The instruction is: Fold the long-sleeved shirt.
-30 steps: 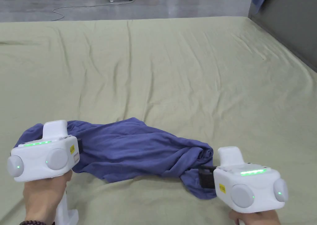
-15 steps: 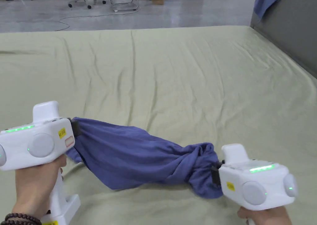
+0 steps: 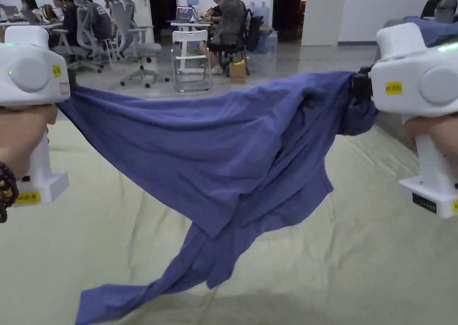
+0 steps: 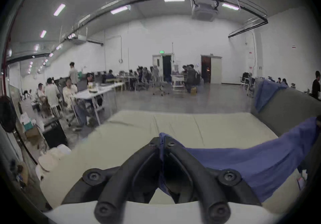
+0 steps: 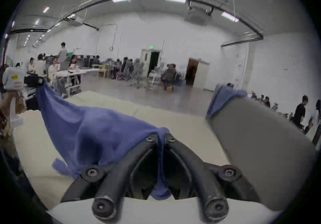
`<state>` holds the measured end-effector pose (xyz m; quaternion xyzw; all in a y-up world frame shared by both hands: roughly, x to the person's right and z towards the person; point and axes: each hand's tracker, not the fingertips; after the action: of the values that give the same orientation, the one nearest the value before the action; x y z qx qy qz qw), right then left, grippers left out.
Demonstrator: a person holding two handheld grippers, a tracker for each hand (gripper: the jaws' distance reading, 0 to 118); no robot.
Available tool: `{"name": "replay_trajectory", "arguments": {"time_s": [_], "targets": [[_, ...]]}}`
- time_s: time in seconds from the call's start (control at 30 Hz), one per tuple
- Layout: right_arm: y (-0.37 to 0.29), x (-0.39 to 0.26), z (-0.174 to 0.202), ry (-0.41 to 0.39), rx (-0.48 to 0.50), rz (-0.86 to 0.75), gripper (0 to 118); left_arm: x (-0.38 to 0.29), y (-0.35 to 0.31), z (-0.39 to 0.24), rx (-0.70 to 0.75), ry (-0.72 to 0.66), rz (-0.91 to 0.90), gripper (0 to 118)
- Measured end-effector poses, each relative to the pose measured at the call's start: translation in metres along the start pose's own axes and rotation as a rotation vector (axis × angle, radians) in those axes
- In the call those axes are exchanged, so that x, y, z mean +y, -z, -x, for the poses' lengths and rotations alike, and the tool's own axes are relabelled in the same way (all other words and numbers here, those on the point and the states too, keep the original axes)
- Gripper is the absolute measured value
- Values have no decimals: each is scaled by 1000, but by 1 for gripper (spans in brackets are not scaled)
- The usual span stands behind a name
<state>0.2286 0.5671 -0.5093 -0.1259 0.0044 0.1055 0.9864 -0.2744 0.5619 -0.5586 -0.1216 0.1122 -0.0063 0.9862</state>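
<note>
A blue long-sleeved shirt (image 3: 223, 147) hangs stretched in the air between my two grippers, above the pale green bed (image 3: 358, 258). Its lower part trails down and one end lies on the sheet at the bottom left. My left gripper (image 3: 71, 80) is shut on the shirt's left edge; in the left gripper view the cloth (image 4: 243, 163) is pinched between the black jaws (image 4: 161, 140). My right gripper (image 3: 358, 86) is shut on a bunched right edge; the right gripper view has the fabric (image 5: 97, 132) clamped at the jaw tips (image 5: 160, 136).
A grey headboard (image 5: 260, 140) with another blue cloth (image 5: 224, 97) draped on it stands at the bed's right side. Beyond the bed lies a grey floor with office chairs (image 3: 134, 48), a white stool (image 3: 191, 57), desks and several seated people.
Both grippers have risen from just above the sheet to about head height, lifting the shirt off the bed and spreading it wide. The head camera has tilted up toward the room.
</note>
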Motion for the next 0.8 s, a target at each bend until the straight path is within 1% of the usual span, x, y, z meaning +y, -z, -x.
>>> {"name": "replay_trajectory", "arguments": {"time_s": [0.03, 0.1, 0.17, 0.2, 0.23, 0.3, 0.4, 0.53, 0.6, 0.67, 0.8], "targets": [[4, 19, -7, 11, -26, -18, 2, 14, 3, -1, -1, 1, 5, 0], [14, 56, -20, 7, -61, -44, 2, 41, 8, -4, 33, 30, -18, 0], [22, 84, -27, -18, -137, -70, 2, 60, 12, -4, 28, 24, -25, 0], [25, 95, -32, -28, -158, -82, 2, 68, 13, -5, 35, 11, -31, 0], [27, 104, -36, -23, -154, -80, 2, 74, 13, -6, 38, 3, -39, 0], [29, 116, -44, 5, -184, -94, 2, 84, 10, -10, 21, -13, -58, 0], [34, 115, -50, 46, -195, -87, 2, 85, 12, -17, -9, -9, -60, 0], [51, 74, -51, 96, -151, 4, 2, 56, 22, -27, -41, -9, -4, 0], [67, 39, -48, 91, -143, 68, 2, 27, 32, -33, -52, -5, 47, 0], [83, -1, -42, 102, -137, 138, 2, -7, 41, -39, -75, -1, 82, 0], [111, -85, -32, 191, -87, 264, 2, -83, 58, -51, -98, -5, 216, 0]]}}
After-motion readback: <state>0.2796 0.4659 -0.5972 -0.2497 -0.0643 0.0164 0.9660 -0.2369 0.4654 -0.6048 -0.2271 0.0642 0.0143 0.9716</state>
